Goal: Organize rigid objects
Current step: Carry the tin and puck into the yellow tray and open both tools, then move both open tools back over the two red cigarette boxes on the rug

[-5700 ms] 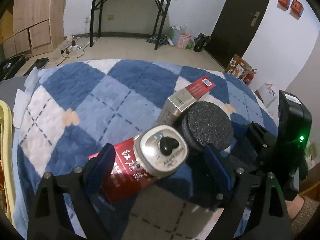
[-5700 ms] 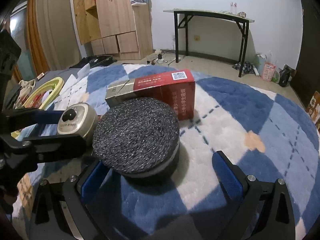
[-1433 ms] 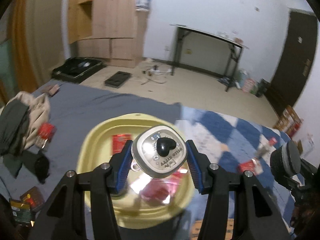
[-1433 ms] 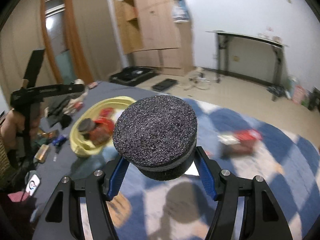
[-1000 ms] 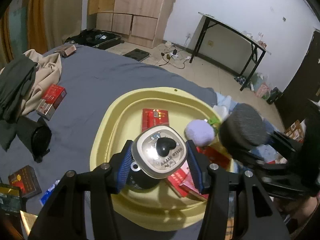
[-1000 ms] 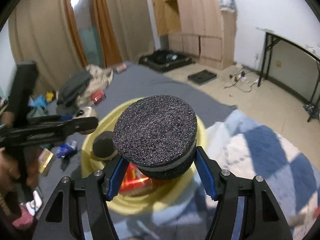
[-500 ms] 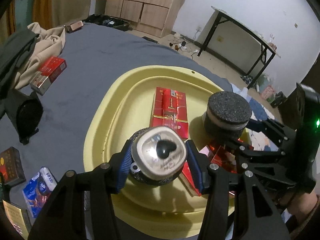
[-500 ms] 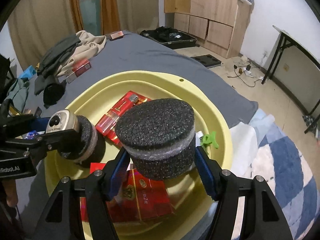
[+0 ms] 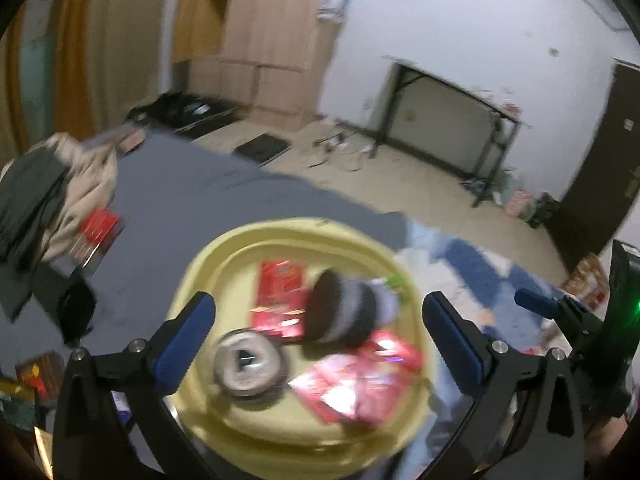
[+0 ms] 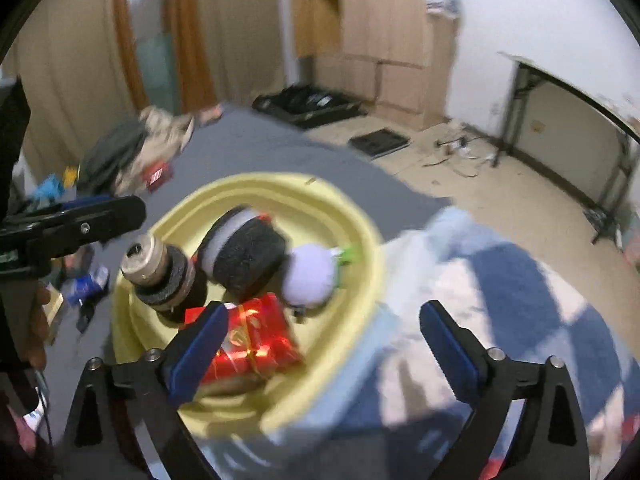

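Below the left hand-held gripper (image 9: 318, 334), whose jaws have just been opening wide and empty, the metal-lidded jar (image 9: 248, 362) is standing in the yellow basin (image 9: 208, 256). Only the right hand-held gripper (image 10: 324, 340), equally spread, is showing the purple ball (image 10: 308, 276) behind the foam puck (image 10: 244, 252); red boxes (image 10: 252, 340) are crowding its near rim.
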`<state>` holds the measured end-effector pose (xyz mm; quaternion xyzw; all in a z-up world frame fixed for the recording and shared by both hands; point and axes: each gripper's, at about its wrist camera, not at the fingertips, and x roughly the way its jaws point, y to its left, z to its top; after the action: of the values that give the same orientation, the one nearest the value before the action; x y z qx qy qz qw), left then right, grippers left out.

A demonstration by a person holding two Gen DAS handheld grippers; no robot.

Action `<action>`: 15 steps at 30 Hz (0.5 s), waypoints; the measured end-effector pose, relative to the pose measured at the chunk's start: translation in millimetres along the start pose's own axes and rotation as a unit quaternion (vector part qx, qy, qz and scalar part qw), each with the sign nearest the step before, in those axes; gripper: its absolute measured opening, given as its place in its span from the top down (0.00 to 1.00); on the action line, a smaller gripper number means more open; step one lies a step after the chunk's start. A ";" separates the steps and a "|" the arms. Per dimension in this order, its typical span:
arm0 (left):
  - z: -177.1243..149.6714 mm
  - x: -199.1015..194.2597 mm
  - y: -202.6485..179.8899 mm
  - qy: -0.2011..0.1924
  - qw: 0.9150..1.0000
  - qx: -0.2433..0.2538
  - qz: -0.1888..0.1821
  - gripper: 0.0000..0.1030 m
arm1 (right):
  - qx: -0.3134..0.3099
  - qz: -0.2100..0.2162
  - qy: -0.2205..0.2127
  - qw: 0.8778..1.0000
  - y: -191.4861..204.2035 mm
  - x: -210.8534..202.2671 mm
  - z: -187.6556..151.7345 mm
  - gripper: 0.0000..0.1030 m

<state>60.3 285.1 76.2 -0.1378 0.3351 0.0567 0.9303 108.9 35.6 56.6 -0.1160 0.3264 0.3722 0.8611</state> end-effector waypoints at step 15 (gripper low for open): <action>-41.8 -14.7 -152.7 0.093 0.983 0.048 -0.154 0.00 | 0.139 -0.140 -0.041 0.979 -131.6 -230.8 -137.2 0.00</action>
<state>53.9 126.6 88.1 -0.1477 0.3973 -0.1162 0.8983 20.3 -247.2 96.4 -0.0246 0.3194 0.2033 0.9252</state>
